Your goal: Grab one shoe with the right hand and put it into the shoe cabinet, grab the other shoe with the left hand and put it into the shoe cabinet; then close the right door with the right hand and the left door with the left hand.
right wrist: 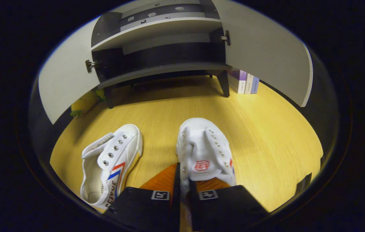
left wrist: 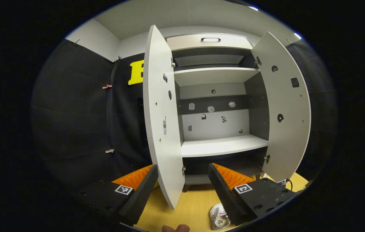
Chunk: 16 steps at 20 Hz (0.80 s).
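I count two shoes (right wrist: 111, 161) (right wrist: 203, 151), one cabinet (left wrist: 214, 106) with two doors (left wrist: 163, 119) (left wrist: 285, 109), three books (right wrist: 245, 82).

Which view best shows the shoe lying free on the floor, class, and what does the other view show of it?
The right gripper view: the free shoe lies on its side, nearly whole, left of the shoe pinched by the right claw. The left gripper view shows a small part of a shoe beside its own finger; which shoe is unclear.
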Available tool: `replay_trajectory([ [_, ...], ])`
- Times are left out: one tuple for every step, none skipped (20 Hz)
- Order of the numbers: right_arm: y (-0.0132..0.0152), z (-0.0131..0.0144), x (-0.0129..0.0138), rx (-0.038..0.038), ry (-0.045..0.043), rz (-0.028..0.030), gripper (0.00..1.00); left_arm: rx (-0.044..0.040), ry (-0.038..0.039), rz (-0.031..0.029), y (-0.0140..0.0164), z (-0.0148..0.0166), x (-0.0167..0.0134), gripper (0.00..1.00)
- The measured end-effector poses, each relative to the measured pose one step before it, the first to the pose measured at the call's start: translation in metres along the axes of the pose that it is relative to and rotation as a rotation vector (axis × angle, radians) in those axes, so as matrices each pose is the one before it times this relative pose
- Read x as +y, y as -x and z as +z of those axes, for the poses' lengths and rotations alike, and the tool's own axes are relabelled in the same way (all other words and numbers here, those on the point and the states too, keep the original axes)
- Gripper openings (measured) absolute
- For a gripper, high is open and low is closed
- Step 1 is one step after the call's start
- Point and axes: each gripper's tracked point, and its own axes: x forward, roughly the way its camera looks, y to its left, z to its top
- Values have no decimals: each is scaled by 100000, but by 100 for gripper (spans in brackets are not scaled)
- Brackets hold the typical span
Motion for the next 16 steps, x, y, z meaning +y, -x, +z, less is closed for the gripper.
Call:
replay_trajectory([
  [223,134,187,-69,-321,1742,12,87,75,-102,-72,-42,35,98],
  [-37,-222,10,2767,-438,1027,12,30,222,-219,-201,-99,-12,98],
  [426,277,-155,805,354,581,10,-104,455,-168,-131,31,-1,98],
  [136,236,-141,1217,942,3,5,-336,478,-349,19,22,-95,98],
  [473,824,-91,-1278,377,-314,5,-573,444,-277,-53,231,-45,98],
  [500,937,252,-1455,-171,918,5,-379,297,-290,-148,56,-49,98],
  [792,742,332,-1425,-22,1044,5,-3,282,-267,-31,17,3,98],
  [653,649,144,-806,578,302,5,-89,568,-74,-23,-67,75,98],
  [708,666,237,-1026,-100,409,5,-180,819,-40,-38,94,66,98],
  [676,691,277,-1054,58,500,5,-110,833,19,-5,-31,33,98],
  [734,703,247,-776,771,492,5,-65,675,69,-3,95,99,98],
  [759,829,304,-636,899,408,5,-286,402,-163,67,10,69,98],
  [772,999,346,-626,642,268,5,-264,49,-160,63,101,-23,98],
  [780,1171,313,-536,371,-335,5,-249,-49,-315,-47,-10,9,98],
  [814,1098,180,-210,243,-1045,5,62,142,-364,23,46,39,98],
  [777,1337,301,-683,-301,-709,5,297,528,-518,36,-144,-9,98],
])
